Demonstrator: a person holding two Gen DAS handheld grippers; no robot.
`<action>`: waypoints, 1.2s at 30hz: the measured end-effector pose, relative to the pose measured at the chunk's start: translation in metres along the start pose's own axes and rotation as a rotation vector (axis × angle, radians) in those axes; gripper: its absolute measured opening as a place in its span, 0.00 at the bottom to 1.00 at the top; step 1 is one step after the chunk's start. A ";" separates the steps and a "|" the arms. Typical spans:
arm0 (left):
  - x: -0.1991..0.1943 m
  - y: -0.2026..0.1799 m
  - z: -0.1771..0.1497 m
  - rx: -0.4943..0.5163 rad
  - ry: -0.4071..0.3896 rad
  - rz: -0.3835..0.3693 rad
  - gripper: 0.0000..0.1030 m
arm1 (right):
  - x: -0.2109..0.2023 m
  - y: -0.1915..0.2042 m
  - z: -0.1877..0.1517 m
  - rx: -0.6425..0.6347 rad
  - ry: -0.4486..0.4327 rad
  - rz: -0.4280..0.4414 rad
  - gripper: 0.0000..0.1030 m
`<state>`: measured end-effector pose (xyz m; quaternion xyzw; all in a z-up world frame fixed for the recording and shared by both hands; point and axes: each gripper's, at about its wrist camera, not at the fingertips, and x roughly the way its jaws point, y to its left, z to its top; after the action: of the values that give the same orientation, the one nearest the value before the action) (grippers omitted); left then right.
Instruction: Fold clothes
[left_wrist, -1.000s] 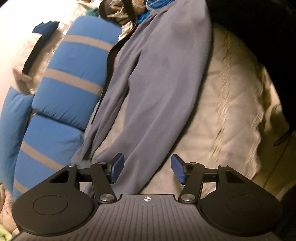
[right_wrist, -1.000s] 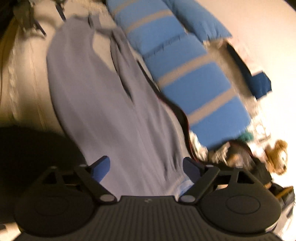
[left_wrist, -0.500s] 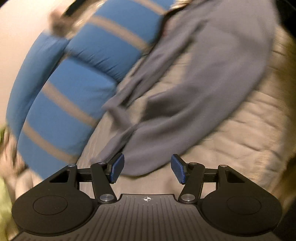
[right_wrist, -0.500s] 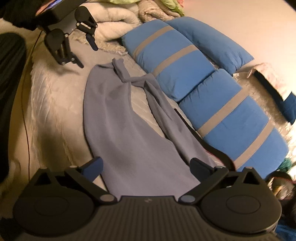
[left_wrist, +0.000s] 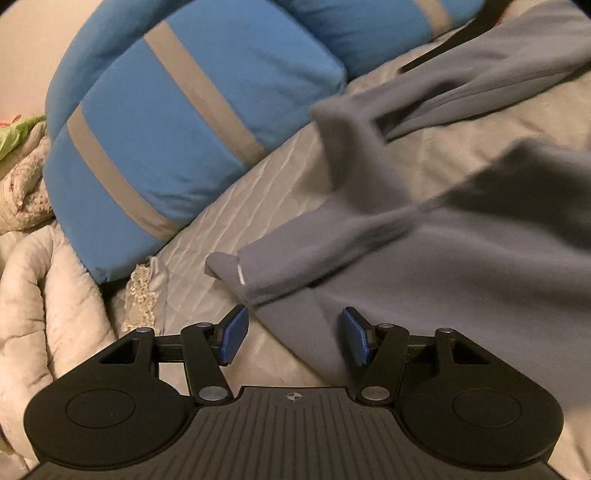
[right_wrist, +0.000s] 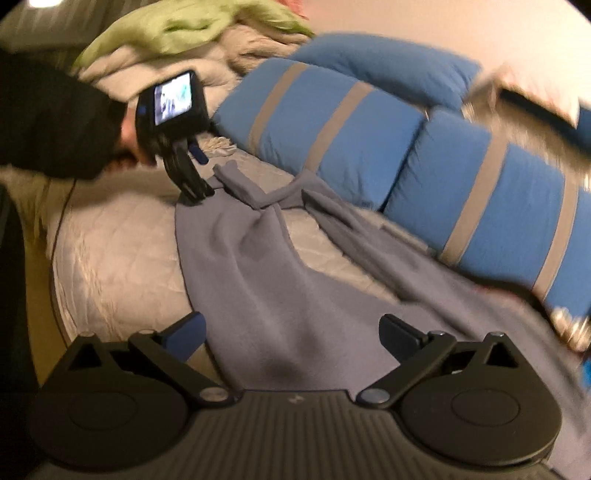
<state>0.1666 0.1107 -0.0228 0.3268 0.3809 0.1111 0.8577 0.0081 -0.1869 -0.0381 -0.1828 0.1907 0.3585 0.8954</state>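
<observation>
A grey garment (right_wrist: 258, 266) lies spread out along the bed (right_wrist: 118, 251), beside the blue pillows (right_wrist: 332, 122) with grey stripes. The left claw (left_wrist: 291, 334) is about half open above one corner of the garment; its blue pads (left_wrist: 232, 334) do not press the cloth. The right claw (right_wrist: 291, 332) is spread wide over the other end of the garment and holds nothing.

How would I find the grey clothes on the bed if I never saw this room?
Look along the long blue pillow with grey stripes. Spread flat on the pale quilt beside it lies the grey garment: plain and smooth, neither striped nor stitched like its neighbours.
</observation>
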 end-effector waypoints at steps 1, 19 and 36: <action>0.008 0.005 0.004 -0.013 0.003 0.004 0.53 | 0.002 -0.003 -0.001 0.021 0.006 0.006 1.00; 0.020 0.059 0.033 -0.222 0.012 -0.063 0.54 | 0.004 -0.001 -0.010 -0.032 0.016 0.011 1.00; -0.014 0.040 -0.039 -0.373 0.022 -0.101 0.03 | 0.005 -0.002 -0.011 -0.027 0.021 -0.022 1.00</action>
<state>0.1315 0.1535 -0.0085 0.1415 0.3790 0.1399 0.9038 0.0103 -0.1905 -0.0494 -0.2005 0.1931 0.3492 0.8947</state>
